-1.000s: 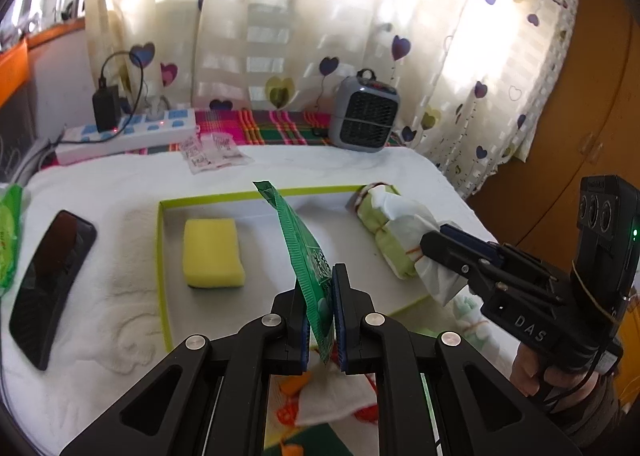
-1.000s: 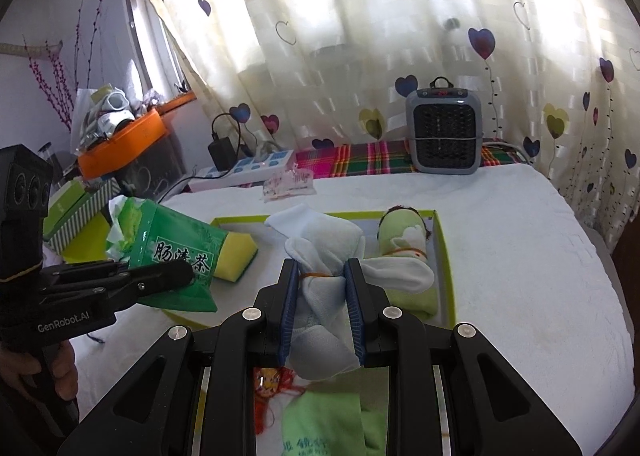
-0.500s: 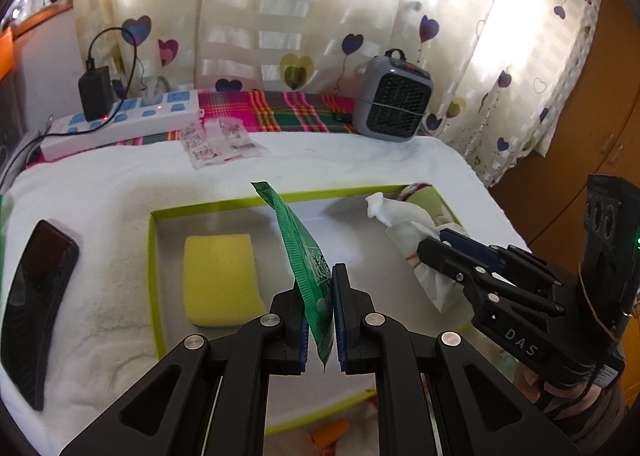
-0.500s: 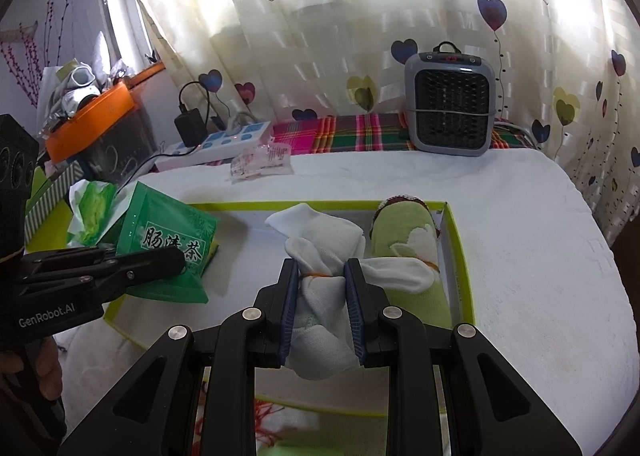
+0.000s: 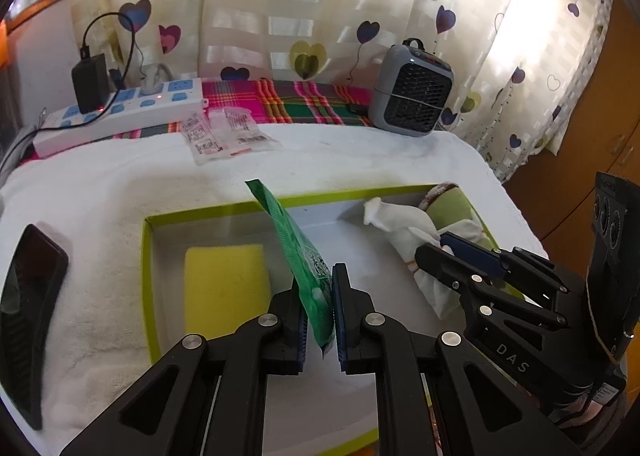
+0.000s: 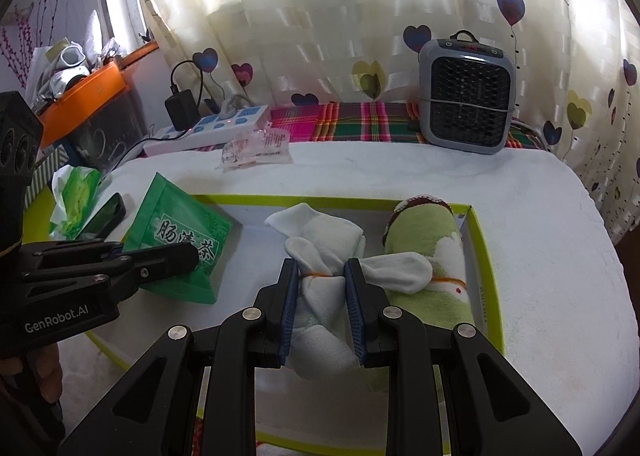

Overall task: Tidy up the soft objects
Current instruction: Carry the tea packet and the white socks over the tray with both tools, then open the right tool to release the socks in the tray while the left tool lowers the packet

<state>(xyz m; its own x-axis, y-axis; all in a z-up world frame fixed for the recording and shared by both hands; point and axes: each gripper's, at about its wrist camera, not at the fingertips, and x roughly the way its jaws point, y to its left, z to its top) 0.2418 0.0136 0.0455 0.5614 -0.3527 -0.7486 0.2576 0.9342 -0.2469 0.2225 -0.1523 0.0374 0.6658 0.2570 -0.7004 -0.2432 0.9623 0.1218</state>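
Note:
A shallow green-rimmed tray [image 5: 200, 212] [image 6: 486, 256] lies on the white towel. My left gripper [image 5: 319, 298] is shut on a green tea packet [image 5: 298, 252] [image 6: 176, 232], held upright over the tray's middle. A yellow sponge [image 5: 224, 288] lies in the tray's left part. My right gripper [image 6: 322, 288] is shut on a white sock bundle [image 6: 324, 244] [image 5: 400, 221] tied with an orange band, low over the tray. A rolled green towel [image 6: 424, 248] lies along the tray's right wall, next to the bundle.
A black phone [image 5: 28, 296] lies left of the tray. A power strip [image 5: 120, 111], clear sachets [image 5: 224, 133] and a small grey heater [image 5: 412, 95] stand at the back. A green tissue pack [image 6: 76, 195] lies at the far left. The table edge drops off right.
Both grippers have moved forward and lower over the tray with their loads. The sock bundle now sits beside the rolled green towel; the packet is over the tray's middle.

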